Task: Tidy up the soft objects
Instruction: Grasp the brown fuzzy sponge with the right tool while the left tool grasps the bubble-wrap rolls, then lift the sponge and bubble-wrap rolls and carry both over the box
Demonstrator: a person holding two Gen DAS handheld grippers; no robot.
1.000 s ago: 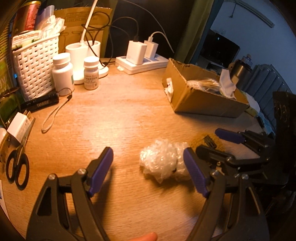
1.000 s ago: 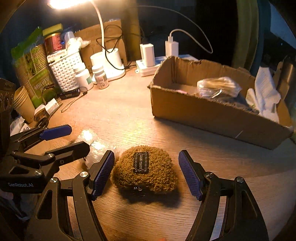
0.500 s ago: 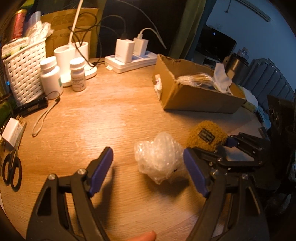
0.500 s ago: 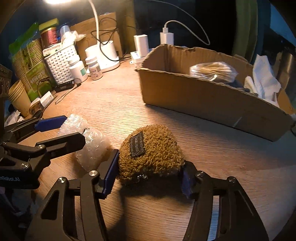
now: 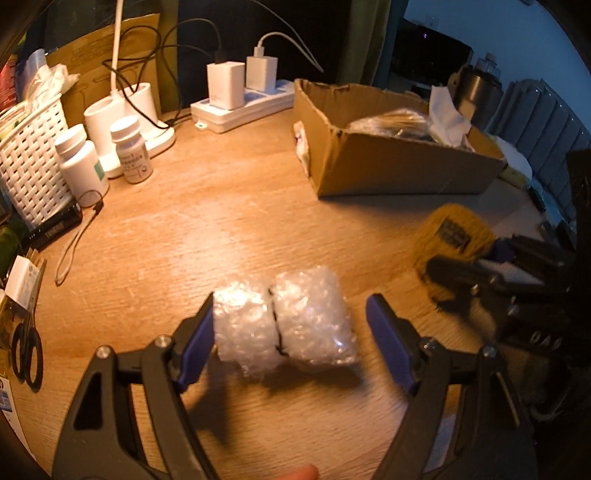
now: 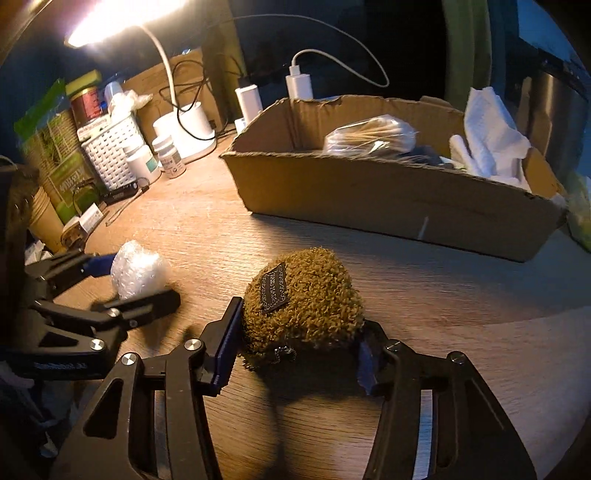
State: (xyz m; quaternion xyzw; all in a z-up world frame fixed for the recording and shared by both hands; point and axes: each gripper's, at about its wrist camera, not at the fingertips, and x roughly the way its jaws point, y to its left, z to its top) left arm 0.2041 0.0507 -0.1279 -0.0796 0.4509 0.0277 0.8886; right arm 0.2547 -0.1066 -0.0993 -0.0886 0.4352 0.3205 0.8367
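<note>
Desk: warm wood top [image 5: 192, 229], lit by a lamp [image 6: 122, 22] at the back, the room beyond pretty dark
Clutter: white basket [image 5: 26, 155], two pill bottles [image 5: 81, 162], power strip [image 5: 240, 110] with chargers, scissors [image 5: 26, 343] at the left edge
Box: open cardboard box [image 6: 388, 192] past the clear middle, already holding a bag of sticks and some tissue
Right gripper [image 6: 295, 343]: jaws closing on the fuzzy pouch [image 6: 306, 295], both pads look pressed into the pile, pouch sits low between them and looks just off the wood
Left gripper [image 5: 291, 343]: jaws fairly wide around the bubble wrap [image 5: 284, 321], left pad touching it, right pad clear with a gap, so not a grip yet
Where stuff is: wrap and pouch both near the front of the desk, well short of the box
Risk 1: wrap is a loose double wad, so I'd guess a one-sided squeeze just rolls or unfolds it out of the jaws
Risk 2: pouch is held near its bottom edge, so it could flop or slip once carried
Risk 3: both grippers are close side by side, easy to knock together heading to the box
Risk 4: box wall is floppy and torn, a low pass could snag it
</note>
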